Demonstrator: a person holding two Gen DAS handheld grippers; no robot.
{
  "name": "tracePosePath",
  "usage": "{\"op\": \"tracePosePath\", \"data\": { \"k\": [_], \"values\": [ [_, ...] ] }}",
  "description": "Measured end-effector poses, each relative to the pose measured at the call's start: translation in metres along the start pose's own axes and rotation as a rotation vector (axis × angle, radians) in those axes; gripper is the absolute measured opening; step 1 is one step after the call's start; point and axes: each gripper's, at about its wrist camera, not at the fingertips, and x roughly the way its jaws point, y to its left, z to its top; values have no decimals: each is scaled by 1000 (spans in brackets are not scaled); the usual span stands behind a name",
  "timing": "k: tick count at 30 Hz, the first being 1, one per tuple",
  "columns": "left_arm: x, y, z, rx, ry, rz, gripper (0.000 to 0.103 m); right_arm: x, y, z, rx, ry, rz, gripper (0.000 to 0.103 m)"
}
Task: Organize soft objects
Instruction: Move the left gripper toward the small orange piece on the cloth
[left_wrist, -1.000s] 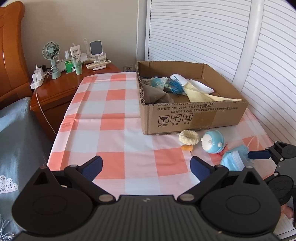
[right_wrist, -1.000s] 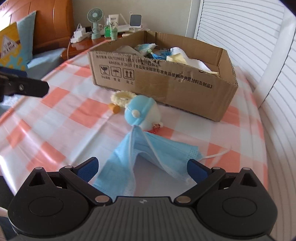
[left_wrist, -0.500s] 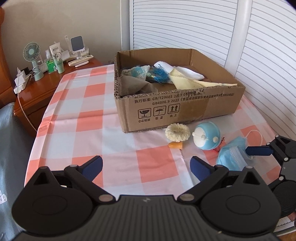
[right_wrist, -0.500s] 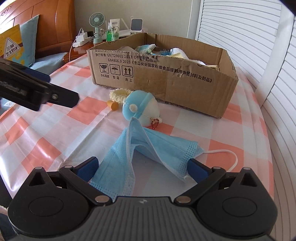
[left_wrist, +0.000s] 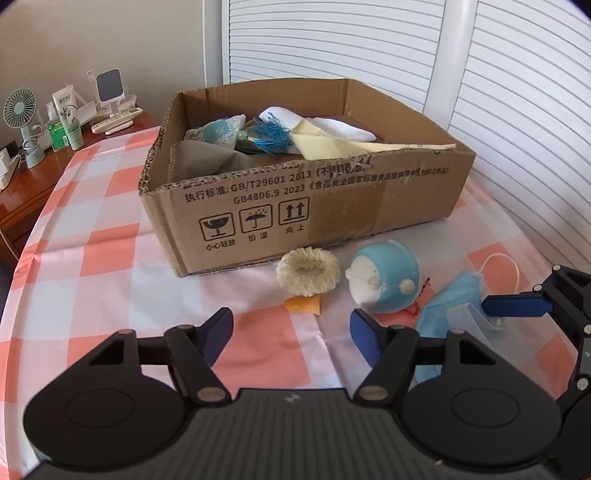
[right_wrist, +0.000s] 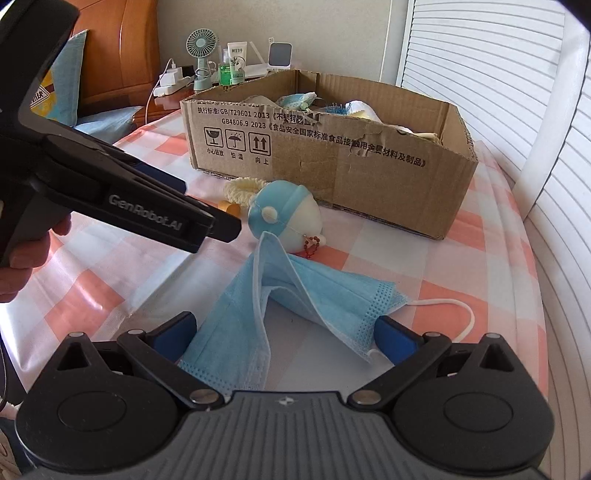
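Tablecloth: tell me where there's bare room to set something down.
Free: the checked tablecloth left of the cardboard box, toward the nightstand. Crowded: the strip before the box, with the cream scrunchie, blue ball toy and face mask.

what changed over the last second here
The left gripper moved in toward the scrunchie and plush ball, its jaws closing with nothing between them. The right gripper stayed open around the face mask. Box and items unmoved.
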Motion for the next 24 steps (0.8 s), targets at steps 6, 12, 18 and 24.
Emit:
{"op": "tracePosePath", "data": {
  "k": [6, 12, 18, 24],
  "values": [
    [7, -2, 4, 0, 1, -18, 48, -1, 0, -1, -1, -7, 1, 103],
    [11, -7, 7, 33, -10, -19, 35, -2, 1, -3, 0, -15, 1, 103],
    [11, -7, 8, 41, -5, -25, 23, -3, 1, -4, -1, -17, 0, 103],
    [6, -6, 5, 49, 3, -34, 21, -3, 1, -4, 0, -16, 0, 103]
  ]
}}
